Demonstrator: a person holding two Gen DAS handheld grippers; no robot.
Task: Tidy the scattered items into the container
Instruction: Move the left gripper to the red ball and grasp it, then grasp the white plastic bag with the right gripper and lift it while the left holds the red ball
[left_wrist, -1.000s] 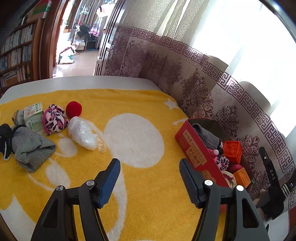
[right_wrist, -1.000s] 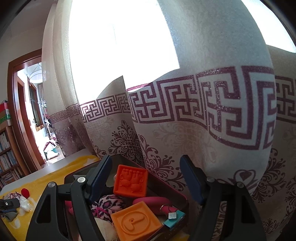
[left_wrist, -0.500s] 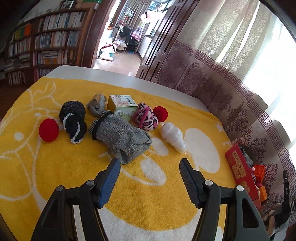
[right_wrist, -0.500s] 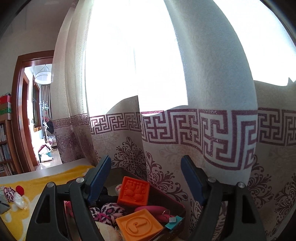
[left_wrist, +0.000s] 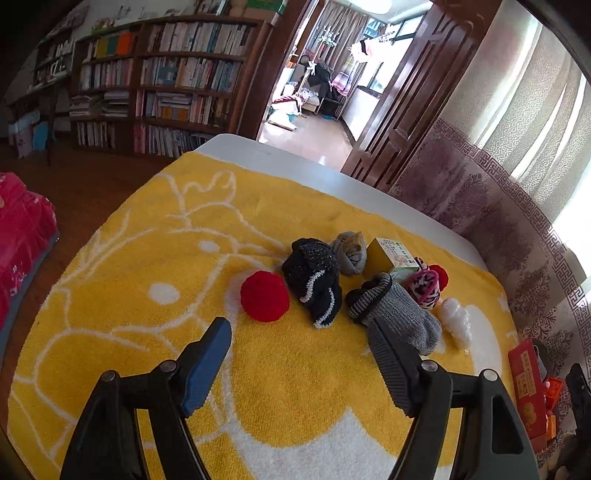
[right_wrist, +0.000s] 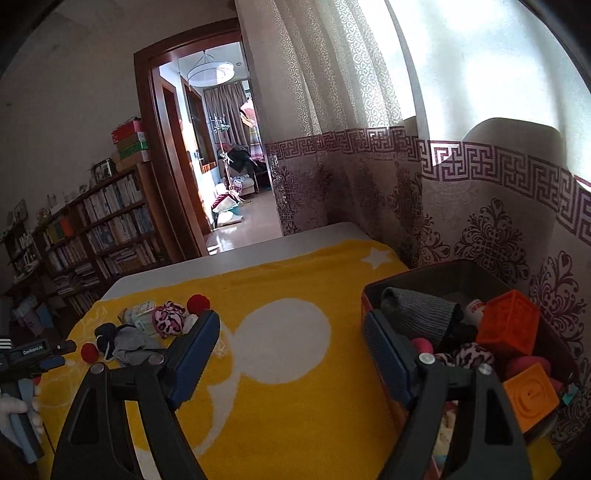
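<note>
two red pom-poms, three socks, two orange blocks

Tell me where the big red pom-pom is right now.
In the left wrist view, the big red pom-pom lies on the yellow blanket, immediately left of the black knit item.

red box cut off at right edge, contents mostly hidden.

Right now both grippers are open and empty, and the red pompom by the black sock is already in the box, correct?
Not quite. The red pompom lies on the yellow blanket beside the black sock, as the left wrist view shows. The left gripper and the right gripper are open and empty.
</note>
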